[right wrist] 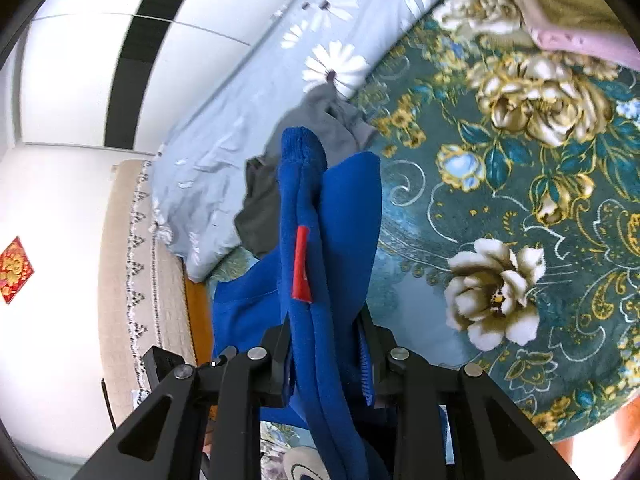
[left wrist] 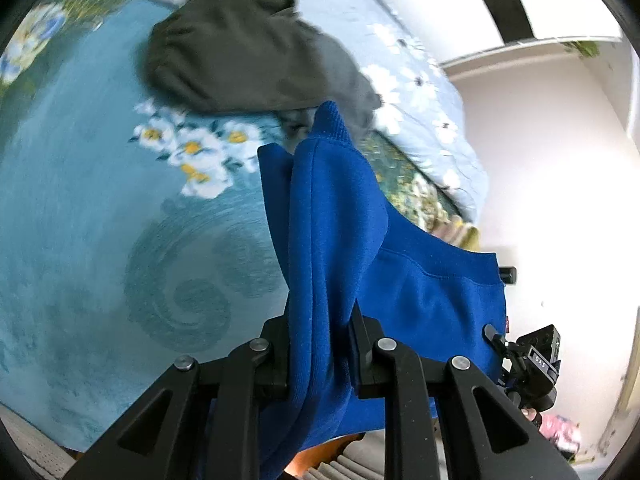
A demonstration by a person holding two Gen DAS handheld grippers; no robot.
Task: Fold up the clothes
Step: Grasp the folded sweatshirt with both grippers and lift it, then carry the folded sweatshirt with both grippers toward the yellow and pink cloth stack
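As both clamp it, sweater (left wrist: 340, 216) hangs stretched | left gripper (left wrist: 320, 356), right gripper (right wrist: 326, 360) pinching edges | above bed (left wrist: 80, 220), likely for laying flat

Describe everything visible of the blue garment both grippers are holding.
The blue garment is a thick, fleecy sweatshirt-like knit in bright royal blue, with ribbed cuff or hem edges and a small red tag. It hangs bunched in vertical folds, clamped in the left gripper and the right gripper, lifted above the floral bedspread.
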